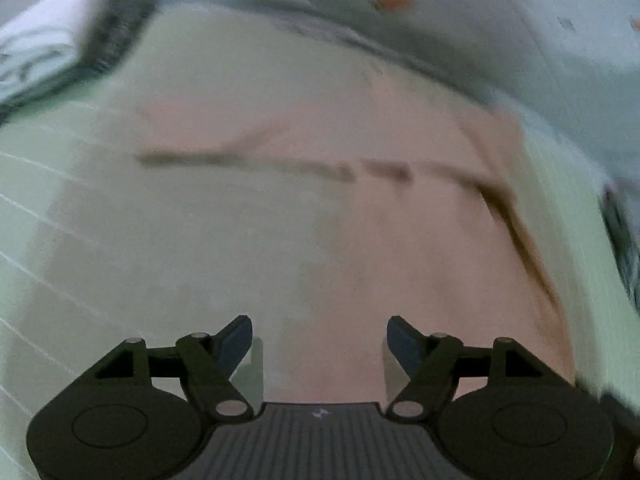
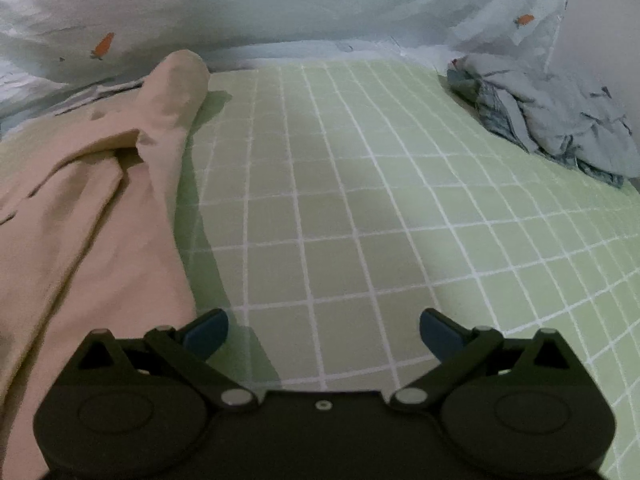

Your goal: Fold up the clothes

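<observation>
**Left wrist view: both grippers released over the bed**

Left wrist view is motion-blurred. The left gripper (image 1: 320, 340) has its jaws spread apart with nothing between them; it hangs above the pink garment (image 1: 400, 240), which fills the frame from centre toward 3 o'clock on the green checked sheet (image 1: 60, 240). A folded pale cloth (image 1: 60, 40) lies at 10 o'clock.

Right wrist view: the right gripper (image 2: 323, 332) also has its jaws spread wide, empty, over bare sheet (image 2: 360, 200). The pink garment (image 2: 80, 220) lies flat at 9 o'clock, one sleeve reaching toward 11 o'clock. A crumpled grey-blue garment (image 2: 540, 112) sits at 2 o'clock. A pale quilt with carrot prints (image 2: 280, 8) runs along 12 o'clock.
</observation>
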Tool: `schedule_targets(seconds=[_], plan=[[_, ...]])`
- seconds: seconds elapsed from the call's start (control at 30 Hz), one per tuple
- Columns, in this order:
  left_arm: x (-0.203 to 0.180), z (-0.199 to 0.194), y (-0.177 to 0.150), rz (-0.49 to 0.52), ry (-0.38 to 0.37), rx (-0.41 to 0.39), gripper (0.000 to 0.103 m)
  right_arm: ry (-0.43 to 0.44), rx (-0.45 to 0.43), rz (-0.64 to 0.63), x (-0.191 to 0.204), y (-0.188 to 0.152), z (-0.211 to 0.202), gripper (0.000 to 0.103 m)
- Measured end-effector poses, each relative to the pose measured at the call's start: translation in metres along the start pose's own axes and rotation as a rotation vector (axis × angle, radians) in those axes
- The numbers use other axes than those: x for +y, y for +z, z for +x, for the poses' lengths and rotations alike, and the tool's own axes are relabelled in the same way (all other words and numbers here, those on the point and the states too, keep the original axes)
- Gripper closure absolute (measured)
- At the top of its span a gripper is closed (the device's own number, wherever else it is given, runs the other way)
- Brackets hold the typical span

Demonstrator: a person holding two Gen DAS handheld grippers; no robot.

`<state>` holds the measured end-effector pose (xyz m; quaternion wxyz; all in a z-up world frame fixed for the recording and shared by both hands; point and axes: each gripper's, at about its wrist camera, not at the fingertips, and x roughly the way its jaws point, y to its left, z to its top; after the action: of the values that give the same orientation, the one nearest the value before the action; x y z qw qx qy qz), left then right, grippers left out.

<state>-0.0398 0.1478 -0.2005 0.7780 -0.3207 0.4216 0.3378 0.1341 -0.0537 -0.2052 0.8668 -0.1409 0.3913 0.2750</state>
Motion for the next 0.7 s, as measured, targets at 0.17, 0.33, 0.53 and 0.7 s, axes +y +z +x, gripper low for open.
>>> schedule_targets(seconds=[0.17,0.33,0.53,0.7], plan=[[-0.024,0.005,-0.034,0.114,0.034,0.067,0.022,0.034,-0.037,-0.017,0.002,-0.001,-0.01,0.0],[-0.018,-0.001,-0.048,0.113,0.065,0.074,0.019,0.08,-0.067,-0.025,-0.001,-0.005,-0.018,0.0],[-0.019,-0.002,-0.053,0.132,0.096,0.091,0.012,0.156,-0.079,0.019,-0.005,-0.011,-0.022,0.0],[-0.021,0.004,-0.053,0.153,0.103,0.095,0.008,0.207,-0.06,0.031,-0.001,-0.016,-0.022,0.0]])
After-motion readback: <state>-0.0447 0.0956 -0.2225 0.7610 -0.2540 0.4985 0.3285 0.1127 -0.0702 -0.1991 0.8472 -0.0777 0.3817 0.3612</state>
